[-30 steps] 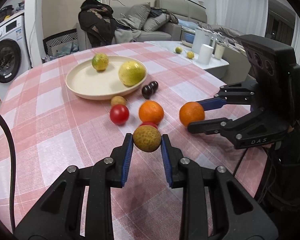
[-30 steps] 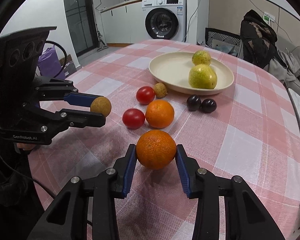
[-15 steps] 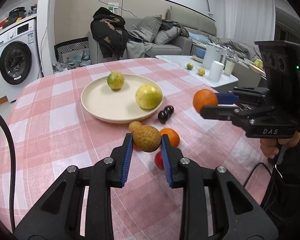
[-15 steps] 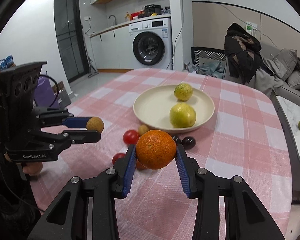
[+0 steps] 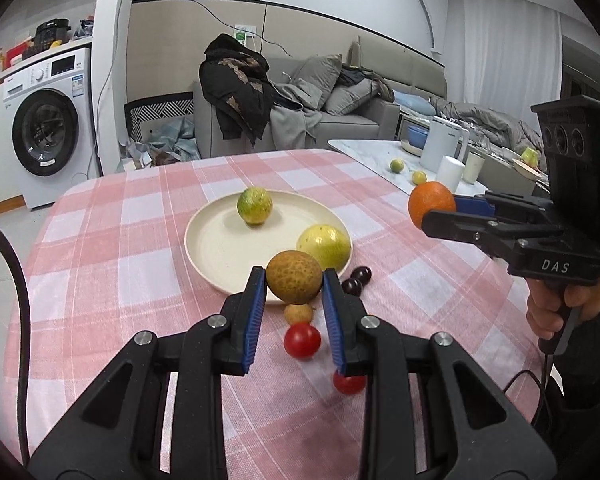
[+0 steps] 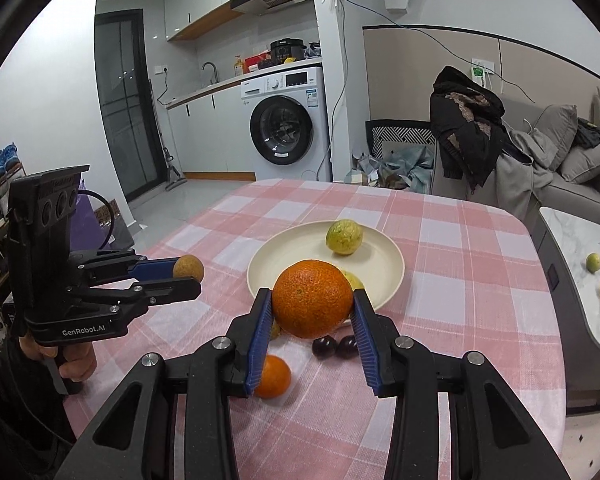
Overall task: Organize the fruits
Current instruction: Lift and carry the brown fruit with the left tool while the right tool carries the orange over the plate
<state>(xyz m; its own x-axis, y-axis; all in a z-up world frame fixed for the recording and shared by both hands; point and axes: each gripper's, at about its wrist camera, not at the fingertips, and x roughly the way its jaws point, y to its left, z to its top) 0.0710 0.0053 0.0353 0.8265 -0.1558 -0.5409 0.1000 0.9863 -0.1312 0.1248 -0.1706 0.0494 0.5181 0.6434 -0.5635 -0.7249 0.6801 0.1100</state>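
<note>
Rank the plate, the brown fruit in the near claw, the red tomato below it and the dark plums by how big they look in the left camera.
1. plate
2. brown fruit, enlarged by nearness
3. red tomato
4. dark plums

From my left wrist view, a red tomato (image 5: 349, 384) sits half hidden behind my own right-hand finger, low centre. In the right wrist view the held orange (image 6: 312, 298) covers most of a yellow fruit (image 6: 354, 280) on the plate (image 6: 268, 272), and a finger cuts off the second orange (image 6: 275, 376).
</note>
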